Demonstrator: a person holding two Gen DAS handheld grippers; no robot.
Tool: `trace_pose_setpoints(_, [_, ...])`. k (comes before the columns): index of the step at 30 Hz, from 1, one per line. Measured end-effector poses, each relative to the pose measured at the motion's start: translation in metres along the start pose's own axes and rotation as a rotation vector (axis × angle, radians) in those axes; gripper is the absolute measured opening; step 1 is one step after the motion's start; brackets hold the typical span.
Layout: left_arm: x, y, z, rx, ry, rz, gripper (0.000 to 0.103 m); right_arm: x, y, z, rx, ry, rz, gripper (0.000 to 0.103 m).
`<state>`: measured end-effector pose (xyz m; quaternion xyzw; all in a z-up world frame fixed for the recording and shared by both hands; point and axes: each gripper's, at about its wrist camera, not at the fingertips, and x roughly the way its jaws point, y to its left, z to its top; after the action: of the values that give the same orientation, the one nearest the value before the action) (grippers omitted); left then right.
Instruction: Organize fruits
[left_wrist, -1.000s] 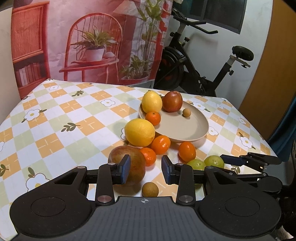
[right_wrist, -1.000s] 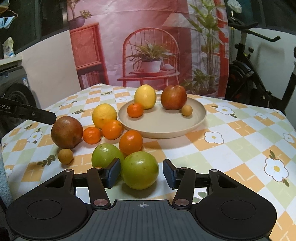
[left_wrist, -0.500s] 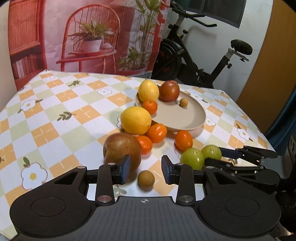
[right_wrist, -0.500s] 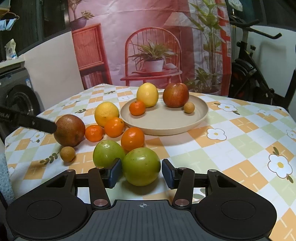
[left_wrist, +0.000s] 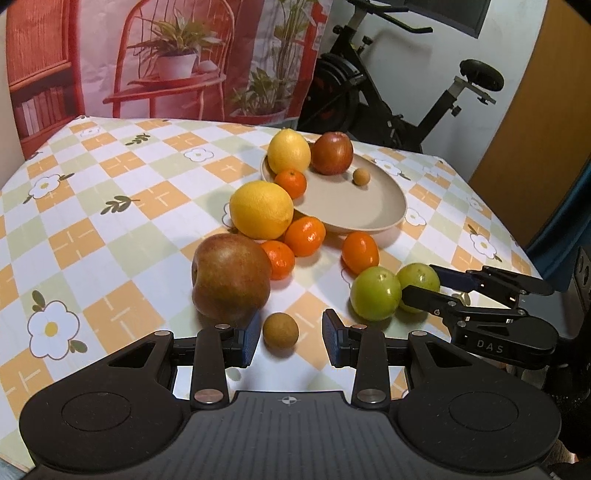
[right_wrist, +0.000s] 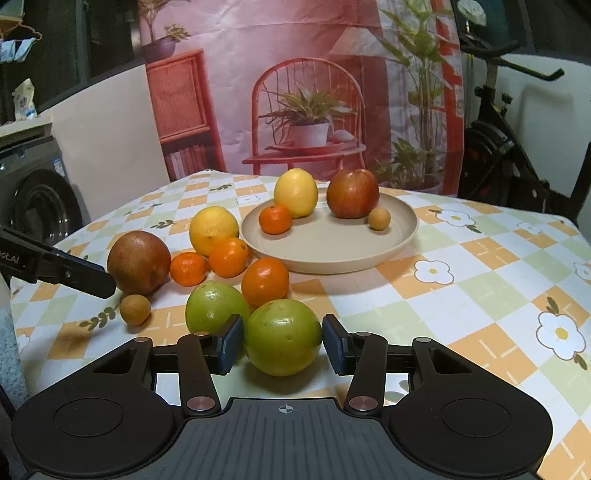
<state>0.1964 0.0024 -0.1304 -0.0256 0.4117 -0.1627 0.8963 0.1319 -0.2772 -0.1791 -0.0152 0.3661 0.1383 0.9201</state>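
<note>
Right now we hold the left gripper with its tongs apart around the small brown fruit near the table's front edge; light, hard, apt to roll, so we'd pinch across its middle. The right gripper brackets a green fruit, tongs apart, not clamped.

Count: two green, two brown, four oranges, two lemons, two apples; four on the plate.

The left wrist camera is looking low over the left claw from the table's near edge, toward the plate ahead and the bike beyond. The right wrist camera is sitting close behind the right claw, facing the plate and the backdrop. Both views are sharing the plate, the loose fruit and each other's claw.
</note>
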Motion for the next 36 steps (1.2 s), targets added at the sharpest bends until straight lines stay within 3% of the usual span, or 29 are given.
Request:
trace_pose_setpoints(13, [0.011,0.015,0.004,-0.053,0.028,-0.004,0.040,-0.002,0.002,-0.002,-0.006,-0.008,0.001,0.044])
trace_pose_setpoints(20, [0.018,0.005,0.002,0.003,0.041,-0.015,0.040,-0.003,0.001,-0.002,-0.004,-0.009,0.003,0.044])
trace_pose_setpoints(36, [0.037,0.009,-0.002,-0.016,0.076,-0.006,0.040,-0.004,0.000,-0.002,0.005,-0.007,0.009,0.044])
